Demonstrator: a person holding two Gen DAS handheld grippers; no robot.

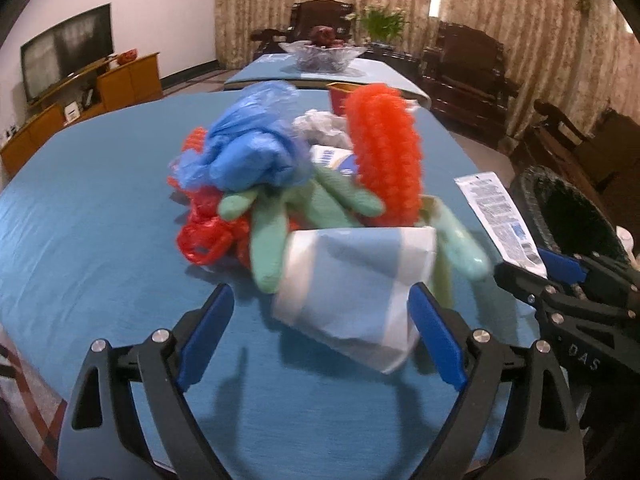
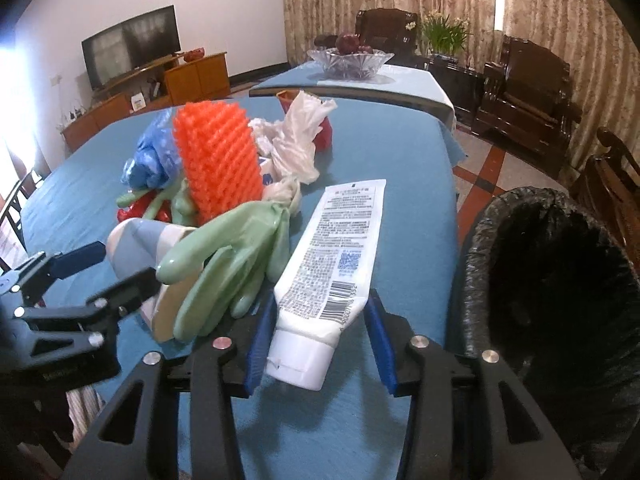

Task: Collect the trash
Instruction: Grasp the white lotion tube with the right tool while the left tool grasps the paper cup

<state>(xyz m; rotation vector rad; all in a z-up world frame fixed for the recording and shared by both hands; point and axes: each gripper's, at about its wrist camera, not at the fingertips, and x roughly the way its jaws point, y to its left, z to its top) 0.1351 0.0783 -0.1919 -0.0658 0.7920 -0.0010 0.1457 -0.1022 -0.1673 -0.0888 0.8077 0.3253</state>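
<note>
Left tool [image 1: 322, 334] spread apart, straddling the blue-and-white paper cup [image 1: 352, 292] lying on its side on the blue worktop [image 1: 100, 208]. Right tool [image 2: 318, 346] also apart, pads either side of the white tube's [image 2: 336, 260] cap end. Black-lined bin [image 2: 560, 280] sits just beside the worktop edge, right of the tube.

Bare blue desk [image 1: 88, 240] lies open to the left of the left gripper [image 1: 320, 336] and beneath it. Directly ahead, a paper cup [image 1: 352, 292] sits between its spread jaws, backed by a pile of gloves [image 1: 280, 216] and bags [image 1: 248, 148]. The right gripper [image 2: 320, 336] straddles a white tube [image 2: 340, 248]; a black-lined bin [image 2: 560, 280] blocks its right side.
</note>
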